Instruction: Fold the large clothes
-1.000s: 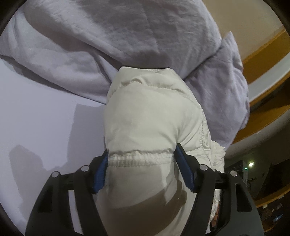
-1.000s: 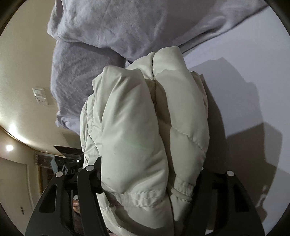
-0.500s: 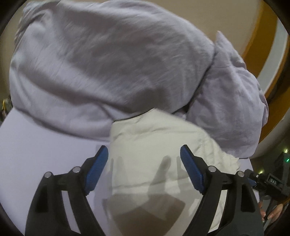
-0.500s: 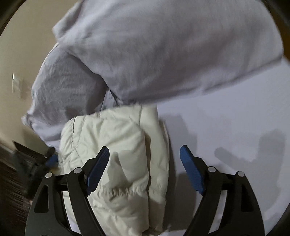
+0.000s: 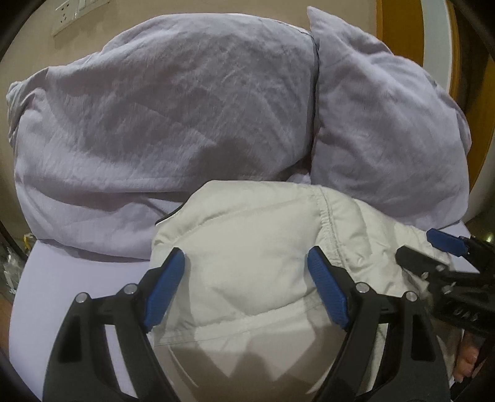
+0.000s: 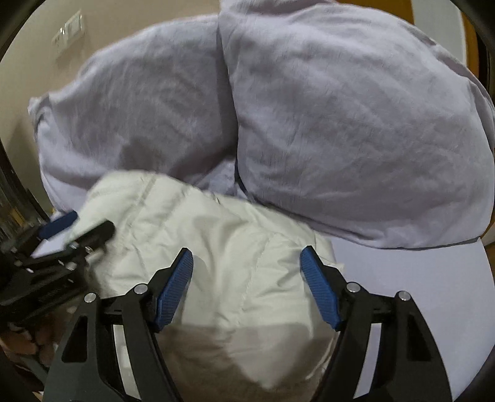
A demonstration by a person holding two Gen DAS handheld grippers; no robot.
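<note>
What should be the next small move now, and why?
Probably lift both grippers clear. The jacket lies folded on the bed against the pillows, with the left gripper open above it and the right gripper, jaws closing, pressing on nothing. The fold looks finished.

Two plump pillows in crinkled lavender cotton cases, a wide pillow [image 5: 173, 117] on the left and a narrower pillow [image 5: 386, 130] on the right, lie pressed together against a beige wall [image 5: 185, 9] at the head of a bed covered in a smooth pale lilac sheet [image 5: 77, 278]. A white wall socket plate [image 5: 66, 14] sits above the left pillow, and an orange-brown wooden frame [image 5: 399, 27] rises at the upper right.
</note>
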